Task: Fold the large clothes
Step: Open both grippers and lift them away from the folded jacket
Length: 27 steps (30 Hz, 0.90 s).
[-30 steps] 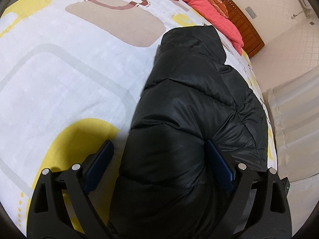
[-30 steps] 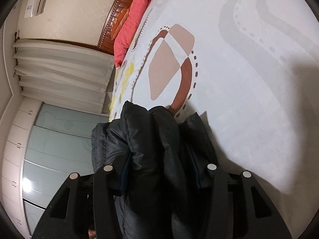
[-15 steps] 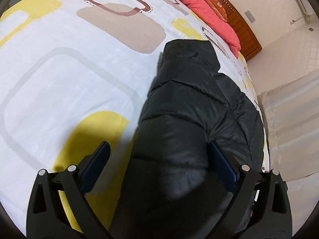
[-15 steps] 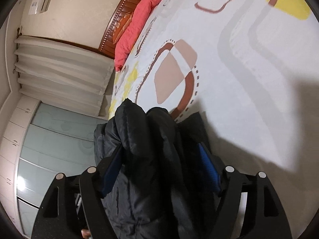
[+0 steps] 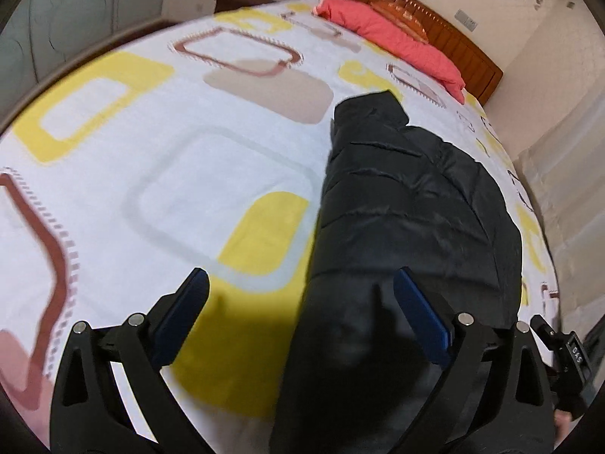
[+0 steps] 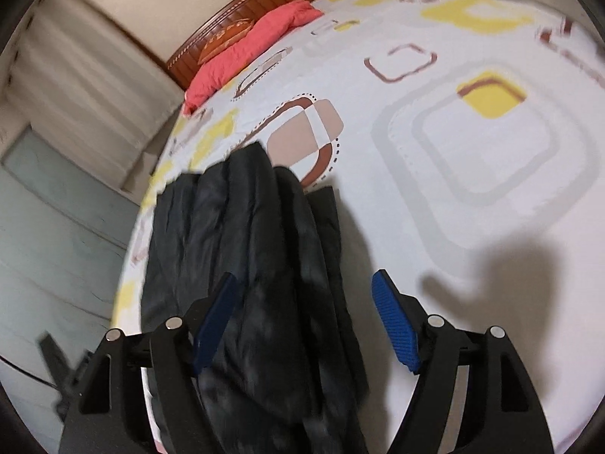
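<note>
A black puffer jacket (image 5: pixel 408 204) lies folded into a long narrow strip on the patterned bedsheet (image 5: pixel 159 159), hood end toward the headboard. My left gripper (image 5: pixel 300 272) hovers open above its near end, its blue pads clear of the cloth. The left edge of the jacket runs between its fingers. In the right wrist view the same jacket (image 6: pixel 245 234) stretches away below my right gripper (image 6: pixel 304 276). That gripper is open, its right pad (image 6: pixel 395 325) over bare sheet and its left pad (image 6: pixel 213 325) beside the jacket. Neither gripper holds anything.
A red pillow (image 5: pixel 393 38) lies against the wooden headboard (image 5: pixel 450 34) at the far end. Pale curtains (image 6: pixel 87 75) and a glass-fronted wardrobe (image 6: pixel 56 227) stand past the bed's edge beside the jacket. The wide sheet (image 6: pixel 491 151) spreads on the jacket's other side.
The right gripper let go of the jacket's bunched end and opened. Both grippers then lifted and drew back, so more of the bed and the room now shows.
</note>
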### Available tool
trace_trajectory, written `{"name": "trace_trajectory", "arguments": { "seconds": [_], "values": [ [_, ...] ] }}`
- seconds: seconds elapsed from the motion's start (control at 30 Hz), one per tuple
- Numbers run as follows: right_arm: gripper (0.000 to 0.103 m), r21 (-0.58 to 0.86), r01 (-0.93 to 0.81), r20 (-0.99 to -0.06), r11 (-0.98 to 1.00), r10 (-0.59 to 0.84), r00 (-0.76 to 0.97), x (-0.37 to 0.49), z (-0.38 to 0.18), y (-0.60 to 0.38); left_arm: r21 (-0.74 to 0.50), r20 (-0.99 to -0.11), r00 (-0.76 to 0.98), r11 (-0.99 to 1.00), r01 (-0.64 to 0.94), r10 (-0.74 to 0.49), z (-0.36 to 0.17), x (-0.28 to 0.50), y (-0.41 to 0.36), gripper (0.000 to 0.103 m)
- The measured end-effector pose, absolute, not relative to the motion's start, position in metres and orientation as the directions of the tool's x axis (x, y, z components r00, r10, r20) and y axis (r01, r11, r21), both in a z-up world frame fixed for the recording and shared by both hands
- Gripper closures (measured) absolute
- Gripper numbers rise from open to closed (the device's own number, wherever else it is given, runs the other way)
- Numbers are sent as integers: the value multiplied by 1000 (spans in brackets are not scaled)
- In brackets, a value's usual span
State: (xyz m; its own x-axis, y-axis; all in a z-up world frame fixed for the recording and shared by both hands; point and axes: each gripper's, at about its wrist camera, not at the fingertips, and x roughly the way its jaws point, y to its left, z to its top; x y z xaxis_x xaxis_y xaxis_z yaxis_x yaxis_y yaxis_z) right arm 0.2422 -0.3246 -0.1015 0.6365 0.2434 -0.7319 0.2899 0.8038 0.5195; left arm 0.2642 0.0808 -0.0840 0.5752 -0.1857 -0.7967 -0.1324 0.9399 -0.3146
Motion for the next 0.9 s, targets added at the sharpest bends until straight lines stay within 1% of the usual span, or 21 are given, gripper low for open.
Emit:
{"name": "trace_trajectory", "arguments": {
  "seconds": [0.1,0.27,0.33,0.4,0.5,0.6,0.77,0.9],
  "values": [
    [30,438,275,-744,856,174,645,218,-86,-310,-266,-774,618,956,-125,-135,-70,235,79,5],
    [30,320,238,-737,917,82,671,181,-63,-283,-172,-731,679,981,-94,-63,-48,191,69,5],
    [25,288,222,-725,931,61,686,166,-57,-275,-134,-710,703,987,-86,-35,-41,172,63,5],
    [25,258,214,-713,942,37,700,152,-51,-266,-110,-692,721,991,-72,-25,-35,156,57,4],
    [25,231,203,-699,951,17,715,132,-46,-255,-66,-674,739,996,-53,-5,-28,133,48,2],
    [25,211,193,-697,958,9,717,117,-46,-246,-29,-653,757,999,-43,14,-20,110,42,2],
    [25,173,194,-688,966,-23,725,94,-42,-234,26,-620,781,997,-70,71,-12,82,36,2],
    [25,169,185,-668,968,-25,744,79,-37,-227,26,-604,794,997,-71,72,-8,63,33,2]
  ]
}}
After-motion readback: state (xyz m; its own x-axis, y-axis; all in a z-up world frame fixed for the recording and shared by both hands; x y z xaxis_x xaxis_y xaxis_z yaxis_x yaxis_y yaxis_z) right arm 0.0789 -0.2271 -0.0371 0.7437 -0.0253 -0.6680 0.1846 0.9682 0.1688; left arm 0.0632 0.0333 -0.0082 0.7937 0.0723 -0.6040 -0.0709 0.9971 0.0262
